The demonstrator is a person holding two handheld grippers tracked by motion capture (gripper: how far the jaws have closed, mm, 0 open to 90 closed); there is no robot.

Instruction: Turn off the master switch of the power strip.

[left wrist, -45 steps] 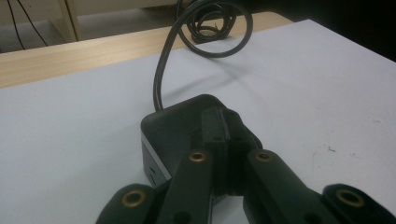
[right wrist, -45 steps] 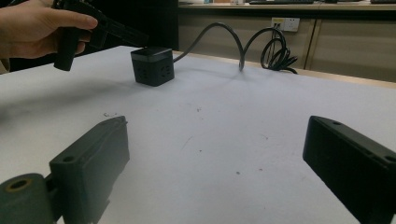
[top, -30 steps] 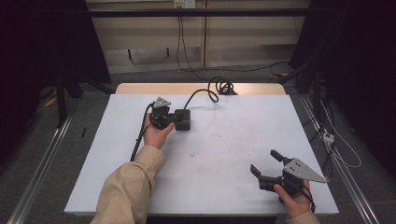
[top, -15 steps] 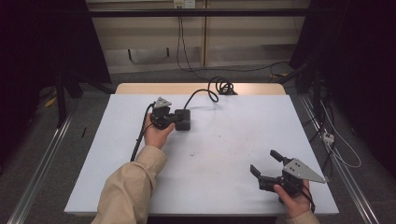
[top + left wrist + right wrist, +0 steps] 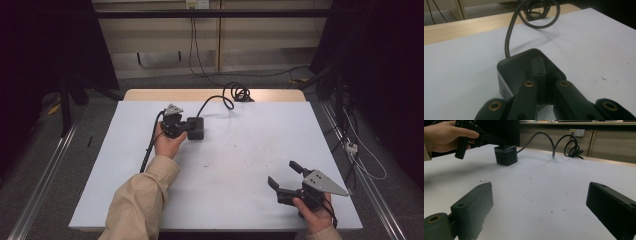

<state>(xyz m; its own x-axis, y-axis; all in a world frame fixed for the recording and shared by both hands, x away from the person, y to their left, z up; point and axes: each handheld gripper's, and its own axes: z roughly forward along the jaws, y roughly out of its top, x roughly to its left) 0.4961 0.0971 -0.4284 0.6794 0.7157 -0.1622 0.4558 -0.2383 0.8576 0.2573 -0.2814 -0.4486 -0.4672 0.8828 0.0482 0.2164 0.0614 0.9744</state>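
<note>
Black socket cube (image 5: 196, 128) pressed from above by closed left gripper (image 5: 176, 126); right gripper (image 5: 287, 179), 5 o'clock, gaping, empty. Risk: cube slid sideways, coiled cable (image 5: 235, 94) dragged.

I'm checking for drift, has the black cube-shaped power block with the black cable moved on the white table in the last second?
No. The black cube-shaped power block sits where it was, just below the table's wooden far edge, the closed left gripper resting on it.

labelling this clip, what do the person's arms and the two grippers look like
Both grippers are matte black with two blocky jaws and brass-coloured screw eyelets. The left gripper and right gripper each carry a grey three-cornered plate on top and trail a black cable. The left sleeve is beige; a beige cuff shows at the right hand.
</note>
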